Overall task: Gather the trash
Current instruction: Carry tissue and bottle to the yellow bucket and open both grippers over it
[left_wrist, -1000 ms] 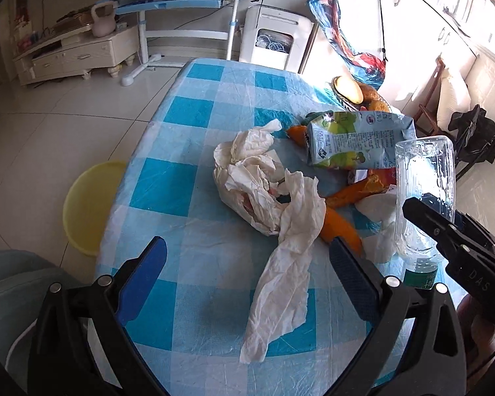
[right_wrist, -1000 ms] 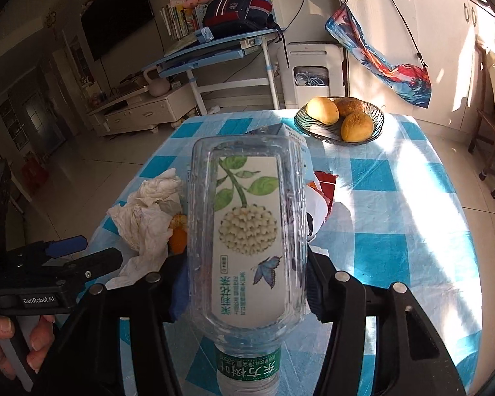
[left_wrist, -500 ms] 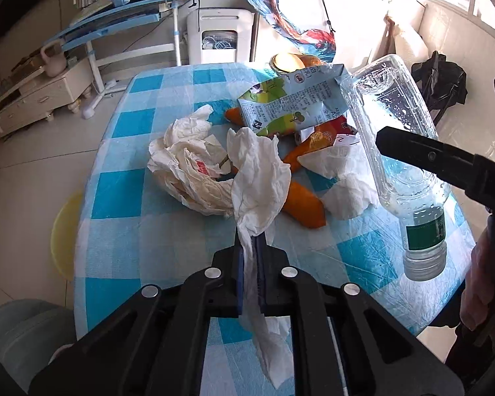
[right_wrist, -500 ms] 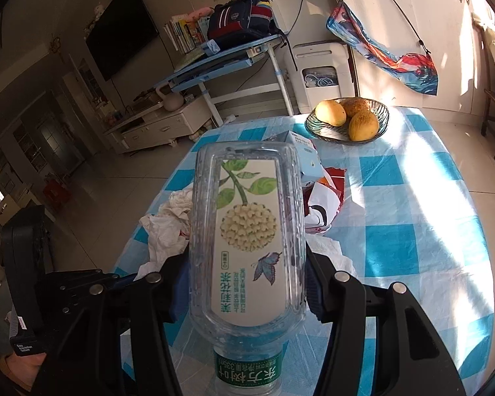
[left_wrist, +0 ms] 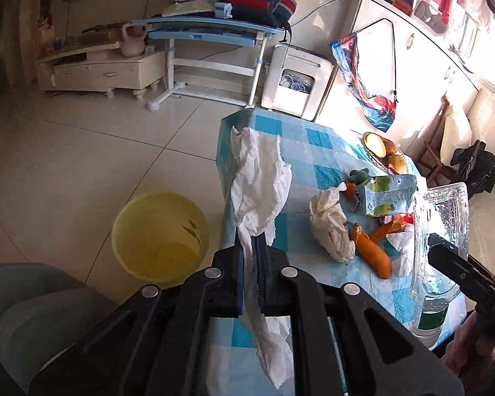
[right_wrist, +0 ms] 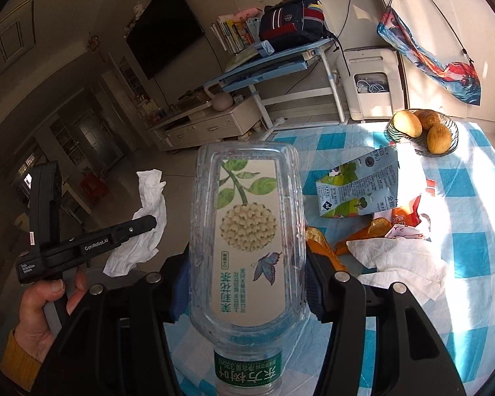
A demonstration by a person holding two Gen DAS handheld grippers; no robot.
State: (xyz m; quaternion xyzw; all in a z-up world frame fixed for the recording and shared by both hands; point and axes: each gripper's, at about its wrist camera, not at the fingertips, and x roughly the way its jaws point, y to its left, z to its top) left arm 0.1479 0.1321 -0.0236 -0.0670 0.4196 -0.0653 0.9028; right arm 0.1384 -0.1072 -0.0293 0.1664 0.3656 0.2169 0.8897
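Left hand-held gripper (left_wrist: pixel 250 264) pinches a limp white tissue (left_wrist: pixel 259 194); ahead and left of it, a yellow bin (left_wrist: pixel 160 236) sits on the floor. Right hand-held gripper (right_wrist: pixel 244 280) clamps an upturned plastic bottle (right_wrist: pixel 247 231) above the worktop (right_wrist: pixel 472 254). Draping tissue may miss the bin's rim if released too soon.

A black two-finger left gripper (left_wrist: pixel 250 254) pinches a crumpled white paper tissue (left_wrist: pixel 260 194), lifted above the blue-and-white checked tablecloth (left_wrist: pixel 316 151). A round yellow plastic bin (left_wrist: pixel 160 234) stands on the floor below.
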